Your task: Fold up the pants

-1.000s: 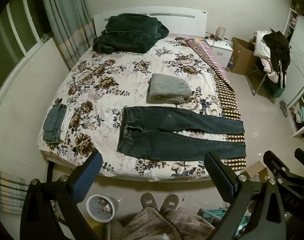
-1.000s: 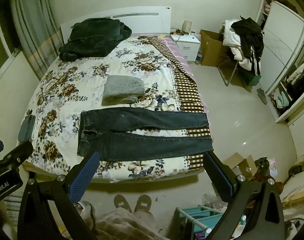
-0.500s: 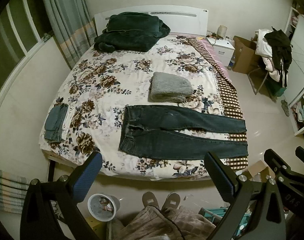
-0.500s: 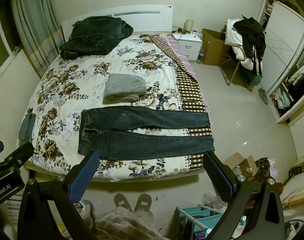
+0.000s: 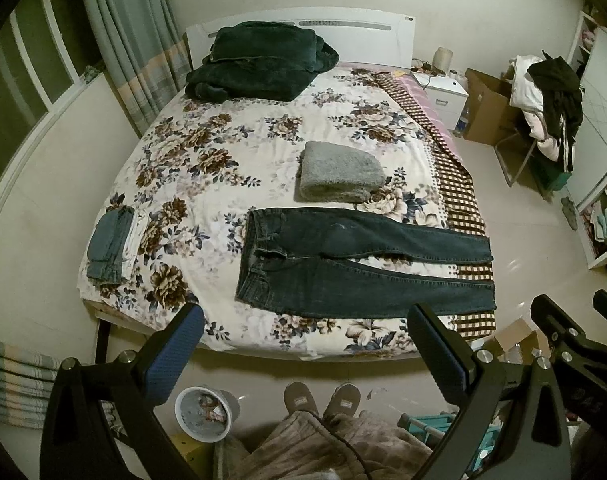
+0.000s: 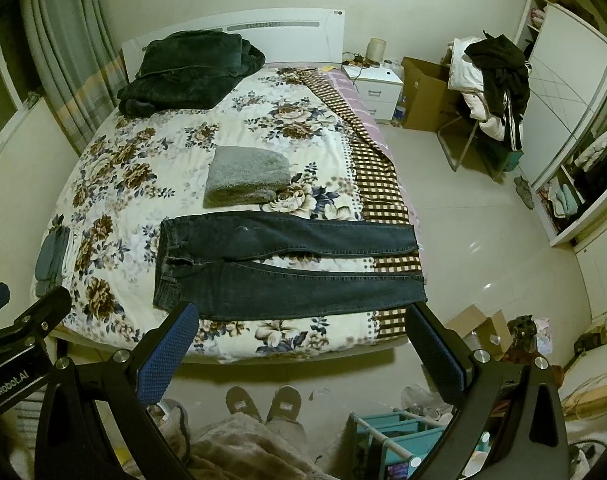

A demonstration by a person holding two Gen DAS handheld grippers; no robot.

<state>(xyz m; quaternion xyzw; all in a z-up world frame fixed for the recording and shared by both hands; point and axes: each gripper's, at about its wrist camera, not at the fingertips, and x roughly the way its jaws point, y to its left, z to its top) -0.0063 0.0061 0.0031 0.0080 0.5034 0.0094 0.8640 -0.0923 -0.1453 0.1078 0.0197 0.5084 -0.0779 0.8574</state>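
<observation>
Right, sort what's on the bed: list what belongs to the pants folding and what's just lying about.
For the job: dark jeans laid flat, left gripper and right gripper, both open.

Lying about: grey folded blanket, dark green blanket, small folded clothes stack.

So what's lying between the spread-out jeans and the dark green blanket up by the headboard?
A folded grey fleece sits just beyond the jeans; past it, only bare floral bedspread up to the green blanket. Both wrist views show this.

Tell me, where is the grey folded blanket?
In both views the grey blanket lies mid-bed, just beyond the spread jeans, toward the headboard.
</observation>
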